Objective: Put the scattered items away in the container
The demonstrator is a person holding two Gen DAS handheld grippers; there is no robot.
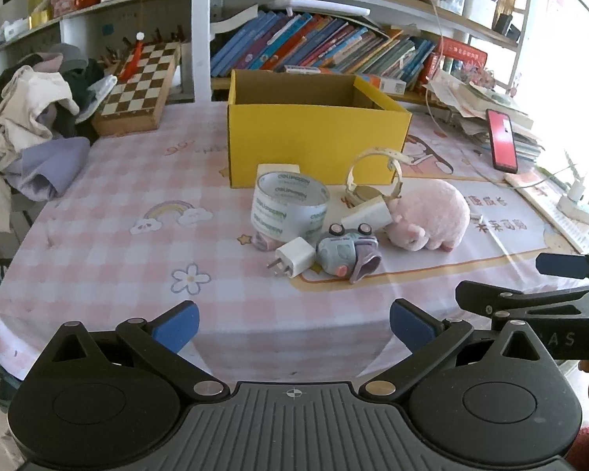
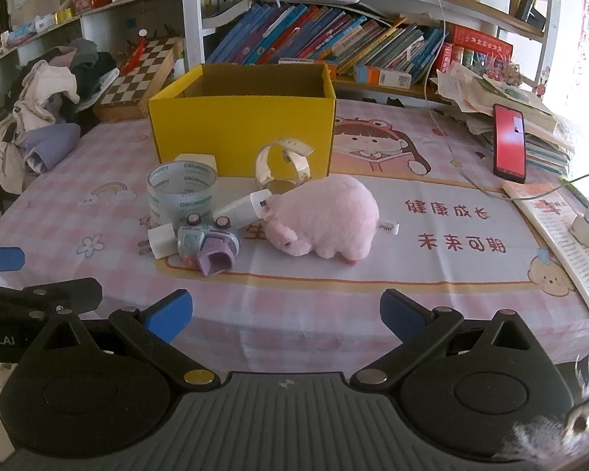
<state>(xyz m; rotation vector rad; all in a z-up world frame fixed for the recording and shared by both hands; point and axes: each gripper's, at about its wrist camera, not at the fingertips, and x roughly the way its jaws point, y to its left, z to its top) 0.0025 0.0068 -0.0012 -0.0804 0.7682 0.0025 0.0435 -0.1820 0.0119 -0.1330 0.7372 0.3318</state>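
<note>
Both your tongs, left (image 1: 293,327) and right (image 2: 286,322), hang released above the tabletop (image 2: 373,294) edge; the scattered items, including the pink plush pig (image 2: 326,216), lie ahead, before the yellow box (image 2: 239,133).

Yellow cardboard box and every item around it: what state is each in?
Yellow cardboard box: open-topped, upright.
Clear tape roll: standing on end.
Pink plush pig: lying on the tablecloth.
White plug charger: lying, prongs exposed.
Red-screened phone: lit.
Left tongs: open.
Right tongs: open.

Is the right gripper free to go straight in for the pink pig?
Probably yes: the right gripper is open and empty, and only bare tablecloth lies before the pink pig.
</note>
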